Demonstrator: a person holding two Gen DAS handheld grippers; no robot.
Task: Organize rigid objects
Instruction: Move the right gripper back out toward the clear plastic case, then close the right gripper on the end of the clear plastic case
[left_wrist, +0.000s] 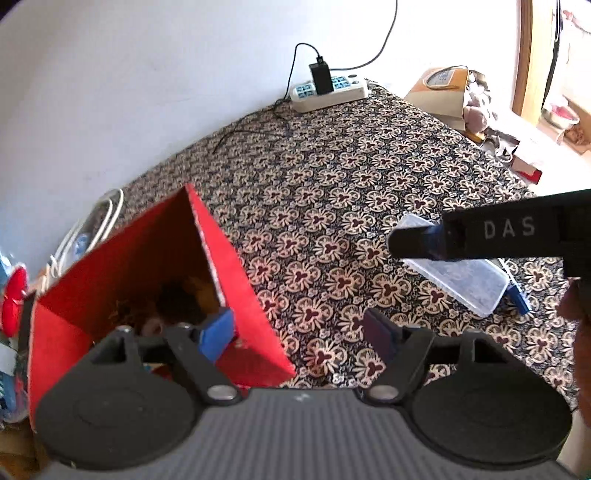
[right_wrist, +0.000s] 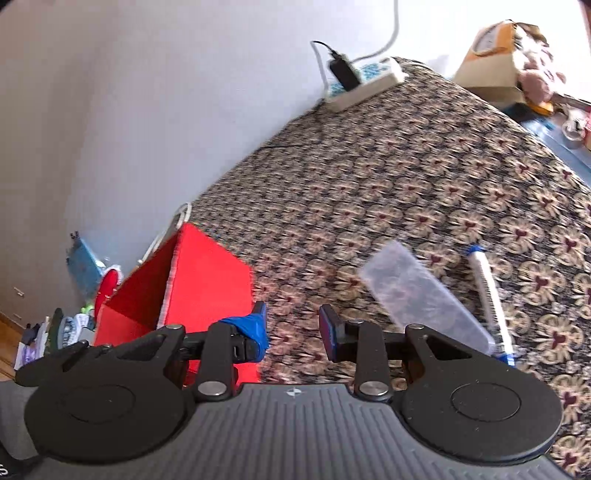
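A clear rectangular plastic container (left_wrist: 458, 275) lies on the floral-patterned counter (left_wrist: 332, 192), just beside a white pen-like stick with blue ends (right_wrist: 489, 295), well apart from the open red cardboard box (left_wrist: 147, 266) at the counter's left edge. The left claw (left_wrist: 299, 332) stands wide with nothing between its blue pads, one pad over the box's corner. The right claw (right_wrist: 293, 328) is parted and empty above the cloth; a white power strip (left_wrist: 328, 92) sits by the wall.
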